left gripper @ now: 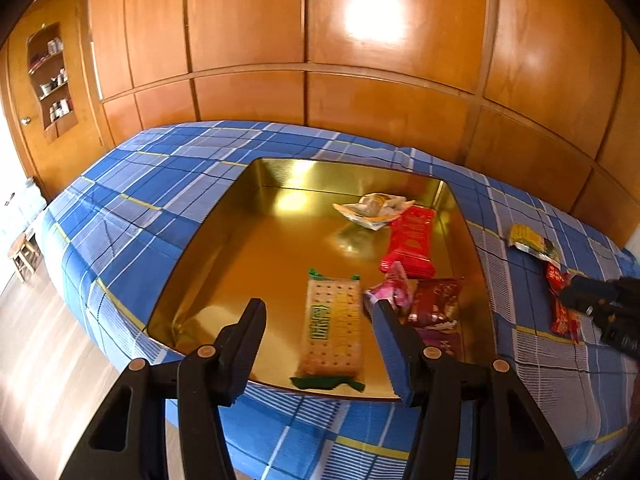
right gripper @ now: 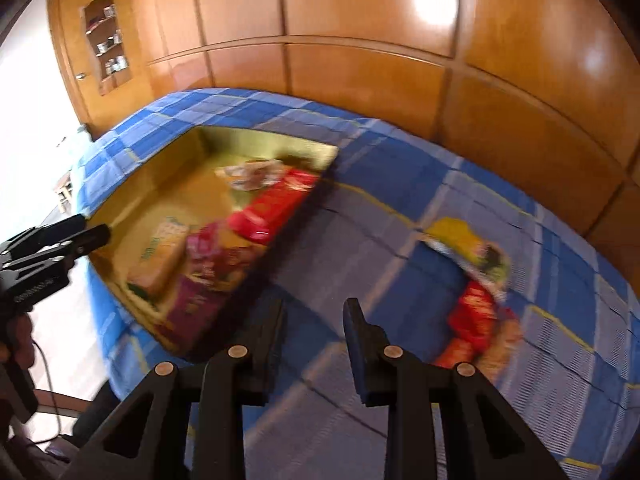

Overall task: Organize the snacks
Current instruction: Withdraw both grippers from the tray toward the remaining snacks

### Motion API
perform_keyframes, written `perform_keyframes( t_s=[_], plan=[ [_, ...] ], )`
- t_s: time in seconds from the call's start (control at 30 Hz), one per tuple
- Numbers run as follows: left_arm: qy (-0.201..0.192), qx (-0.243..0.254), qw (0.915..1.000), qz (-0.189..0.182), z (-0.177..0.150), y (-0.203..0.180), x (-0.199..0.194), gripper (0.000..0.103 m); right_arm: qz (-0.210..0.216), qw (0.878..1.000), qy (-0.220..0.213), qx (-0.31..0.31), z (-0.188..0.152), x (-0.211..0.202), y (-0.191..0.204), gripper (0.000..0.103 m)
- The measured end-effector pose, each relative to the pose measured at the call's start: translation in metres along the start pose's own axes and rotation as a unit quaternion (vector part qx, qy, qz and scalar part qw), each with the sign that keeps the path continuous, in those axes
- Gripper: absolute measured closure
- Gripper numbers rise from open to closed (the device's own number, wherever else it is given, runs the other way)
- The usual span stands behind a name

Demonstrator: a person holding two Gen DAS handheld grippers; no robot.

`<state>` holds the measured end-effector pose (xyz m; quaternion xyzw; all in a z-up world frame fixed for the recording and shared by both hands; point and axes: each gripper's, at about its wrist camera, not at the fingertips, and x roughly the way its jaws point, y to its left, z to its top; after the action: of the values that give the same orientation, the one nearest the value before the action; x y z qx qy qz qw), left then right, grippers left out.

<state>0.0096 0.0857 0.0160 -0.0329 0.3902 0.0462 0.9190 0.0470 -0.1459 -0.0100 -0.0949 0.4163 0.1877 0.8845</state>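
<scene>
A gold tin tray (left gripper: 224,248) sits on a bed covered with a blue checked sheet (left gripper: 132,184), beside a wall of wooden cupboard doors (left gripper: 248,20). Inside the tray lie 5 snacks: a cracker pack (left gripper: 332,324) near the front edge, a pink wrapper (left gripper: 394,290) and a dark red pack (left gripper: 436,308) toward the front right corner, a long red bar (left gripper: 410,240) along the right side, and a pale crumpled packet (left gripper: 374,208) near the back right corner. Outside the tray, on the sheet to its right, lie a yellow packet (right gripper: 472,248) and a red packet (right gripper: 476,316), close together.

The left gripper (left gripper: 320,312) hangs over the tray's front edge, jaws partly apart and holding nothing. The right gripper (right gripper: 316,312) hangs over bare sheet between the tray and the 2 loose packets, jaws narrowly apart and empty.
</scene>
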Motion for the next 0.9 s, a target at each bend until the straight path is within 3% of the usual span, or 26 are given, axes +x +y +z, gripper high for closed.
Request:
perform_keyframes(
  t_s=[0.3, 0.5, 0.7, 0.77, 0.8, 0.9],
  plan=[
    [0.008, 0.03, 0.9994, -0.016, 0.0, -0.022, 0.002, 0.047, -0.085, 0.995, 0.015, 0.044, -0.021, -0.02, -0.089, 0.073],
    [0.02, 0.059, 0.9974, -0.038, 0.002, -0.042, 0.005, 0.047, -0.144, 0.986, 0.022, 0.086, -0.038, -0.039, -0.162, 0.073],
    [0.05, 0.103, 0.9897, -0.086, 0.001, -0.083, 0.014, 0.047, -0.202, 0.958, 0.023, 0.202, -0.073, -0.044, -0.248, 0.072],
    [0.076, 0.114, 0.985, -0.105, 0.002, -0.101, 0.022, 0.047, -0.193, 0.948, 0.025, 0.251, -0.089, -0.042, -0.268, 0.072],
    [0.09, 0.12, 0.9817, -0.117, 0.002, -0.111, 0.027, 0.047, -0.196, 0.941, 0.049, 0.273, -0.093, -0.038, -0.277, 0.072],
    [0.117, 0.147, 0.9696, -0.156, 0.0, -0.144, 0.036, 0.046, -0.189, 0.934, 0.044, 0.298, -0.095, -0.04, -0.285, 0.072]
  ],
)
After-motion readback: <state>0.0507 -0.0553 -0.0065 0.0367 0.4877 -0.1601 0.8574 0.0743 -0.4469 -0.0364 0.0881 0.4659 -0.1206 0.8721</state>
